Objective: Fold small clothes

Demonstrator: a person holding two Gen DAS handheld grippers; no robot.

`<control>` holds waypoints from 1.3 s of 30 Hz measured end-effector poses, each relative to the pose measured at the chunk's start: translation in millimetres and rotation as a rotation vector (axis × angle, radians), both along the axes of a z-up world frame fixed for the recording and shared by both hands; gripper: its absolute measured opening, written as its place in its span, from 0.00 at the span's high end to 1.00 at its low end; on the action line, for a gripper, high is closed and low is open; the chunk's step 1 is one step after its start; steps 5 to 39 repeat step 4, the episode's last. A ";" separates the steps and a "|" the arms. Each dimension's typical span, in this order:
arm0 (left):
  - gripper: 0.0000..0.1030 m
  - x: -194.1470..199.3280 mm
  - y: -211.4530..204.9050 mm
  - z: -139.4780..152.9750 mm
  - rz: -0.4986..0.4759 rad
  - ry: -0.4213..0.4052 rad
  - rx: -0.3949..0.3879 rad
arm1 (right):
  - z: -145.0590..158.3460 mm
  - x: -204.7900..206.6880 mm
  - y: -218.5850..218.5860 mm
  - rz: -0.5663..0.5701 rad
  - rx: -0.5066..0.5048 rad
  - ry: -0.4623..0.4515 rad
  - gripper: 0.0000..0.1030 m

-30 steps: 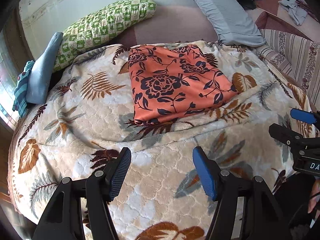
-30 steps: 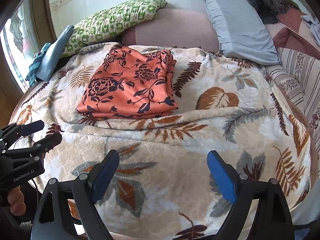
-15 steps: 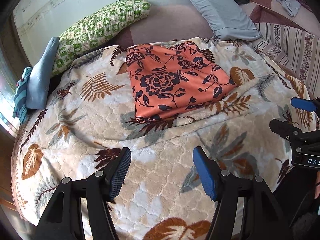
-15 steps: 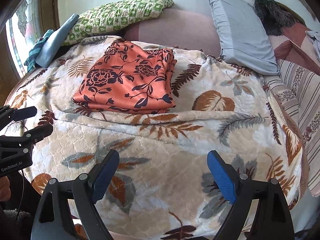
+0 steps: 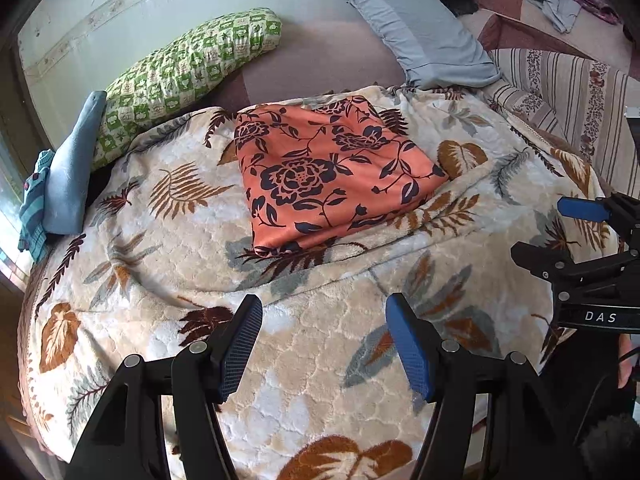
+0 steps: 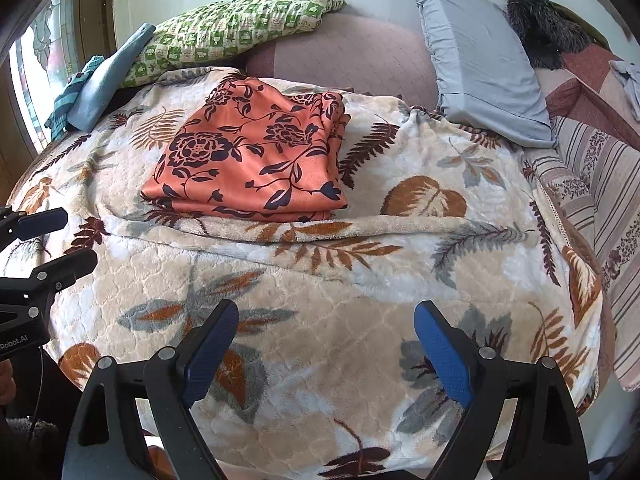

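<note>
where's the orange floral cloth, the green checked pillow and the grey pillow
orange floral cloth (image 5: 320,176), left wrist view, middle of its folded top face
green checked pillow (image 6: 240,24), right wrist view, middle of its front
grey pillow (image 6: 480,56), right wrist view, centre of its face

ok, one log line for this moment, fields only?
left gripper: open, empty | right gripper: open, empty | folded orange floral garment: on leaf-print fleece blanket, untouched

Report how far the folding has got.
Done: the orange floral cloth lies folded in a neat stack on the leaf-print blanket. In hand: nothing; the left gripper and right gripper both hover open and empty above the blanket. Left: possibly the crumpled garment at the far right, not yet touched.
</note>
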State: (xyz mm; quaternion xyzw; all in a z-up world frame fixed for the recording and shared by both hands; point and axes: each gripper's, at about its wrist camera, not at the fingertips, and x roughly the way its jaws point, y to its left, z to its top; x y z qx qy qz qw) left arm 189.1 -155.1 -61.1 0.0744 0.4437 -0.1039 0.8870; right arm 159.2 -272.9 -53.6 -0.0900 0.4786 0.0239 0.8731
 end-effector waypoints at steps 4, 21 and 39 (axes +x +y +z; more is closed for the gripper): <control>0.38 -3.0 0.0 3.1 0.009 -0.010 -0.003 | -0.1 1.1 -2.7 -0.006 0.003 -0.002 0.12; 0.38 -3.0 0.0 3.1 0.009 -0.010 -0.003 | -0.1 1.1 -2.7 -0.006 0.003 -0.002 0.12; 0.38 -3.0 0.0 3.1 0.009 -0.010 -0.003 | -0.1 1.1 -2.7 -0.006 0.003 -0.002 0.12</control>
